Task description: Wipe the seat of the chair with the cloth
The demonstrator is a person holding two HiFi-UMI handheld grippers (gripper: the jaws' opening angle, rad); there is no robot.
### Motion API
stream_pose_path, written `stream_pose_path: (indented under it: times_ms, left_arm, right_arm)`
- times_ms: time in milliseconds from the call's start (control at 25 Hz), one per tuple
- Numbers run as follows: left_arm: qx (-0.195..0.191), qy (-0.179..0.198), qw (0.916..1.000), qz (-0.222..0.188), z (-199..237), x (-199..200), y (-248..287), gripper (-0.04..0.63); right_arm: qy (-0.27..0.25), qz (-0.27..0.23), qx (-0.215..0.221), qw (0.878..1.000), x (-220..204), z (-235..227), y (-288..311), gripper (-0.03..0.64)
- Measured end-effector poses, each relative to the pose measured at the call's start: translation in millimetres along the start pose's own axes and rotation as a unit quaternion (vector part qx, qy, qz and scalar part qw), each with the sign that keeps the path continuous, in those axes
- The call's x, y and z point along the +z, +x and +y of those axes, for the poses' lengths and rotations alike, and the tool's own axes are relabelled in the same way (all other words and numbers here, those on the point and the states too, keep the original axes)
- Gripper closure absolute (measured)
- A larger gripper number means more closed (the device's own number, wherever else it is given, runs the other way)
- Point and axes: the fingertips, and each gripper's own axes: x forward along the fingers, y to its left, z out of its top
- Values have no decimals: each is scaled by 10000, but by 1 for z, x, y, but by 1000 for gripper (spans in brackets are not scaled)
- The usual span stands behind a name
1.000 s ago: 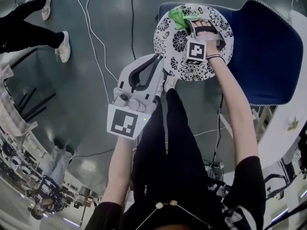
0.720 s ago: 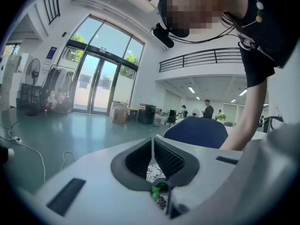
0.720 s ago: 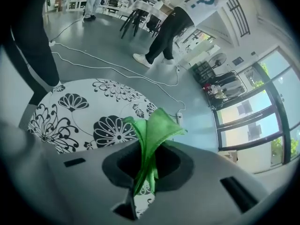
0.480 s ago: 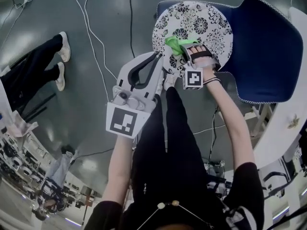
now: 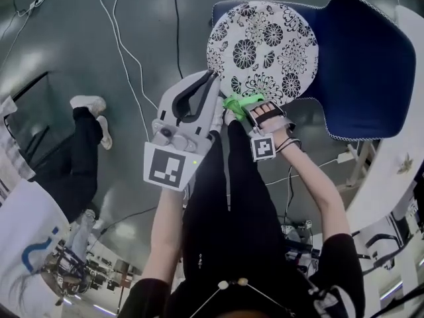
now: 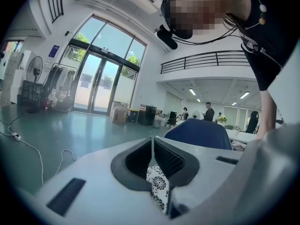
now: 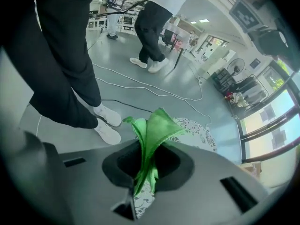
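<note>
The blue chair (image 5: 371, 65) carries a round black-and-white flowered seat cushion (image 5: 264, 45). My right gripper (image 5: 246, 106) is shut on a green cloth (image 5: 237, 102) at the cushion's near edge, just off its rim. In the right gripper view the cloth (image 7: 152, 135) sticks up out of the closed jaws with the cushion (image 7: 197, 128) behind it. My left gripper (image 5: 209, 85) is held to the left of the cushion, shut with nothing between the jaws. In the left gripper view the jaws meet over a strip of cushion (image 6: 157, 186), with the chair back (image 6: 199, 132) beyond.
Cables (image 5: 129, 52) trail over the grey floor left of the chair. A person's legs and white shoes (image 5: 89, 108) stand at the left. A white table edge (image 5: 397, 158) runs along the right. My own black trousers and a white shoe (image 7: 108, 125) are close under the grippers.
My right gripper has pulled the green cloth from the cushion's far side across the seat to its near edge. The bystander at the left has shifted. My left gripper has stayed in place.
</note>
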Motion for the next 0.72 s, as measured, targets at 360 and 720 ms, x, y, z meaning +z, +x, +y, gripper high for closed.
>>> stream_pose_path:
  times_ms: [360, 720]
  left_arm:
    - [-34, -65, 10000, -50, -4, 1, 1, 574]
    - [-135, -216, 9996, -115, -7, 3, 5, 574]
  right_arm:
    - [134, -137, 355, 9992, 23, 44, -14, 566]
    - [965, 311, -779, 9918, -37, -68, -31, 566]
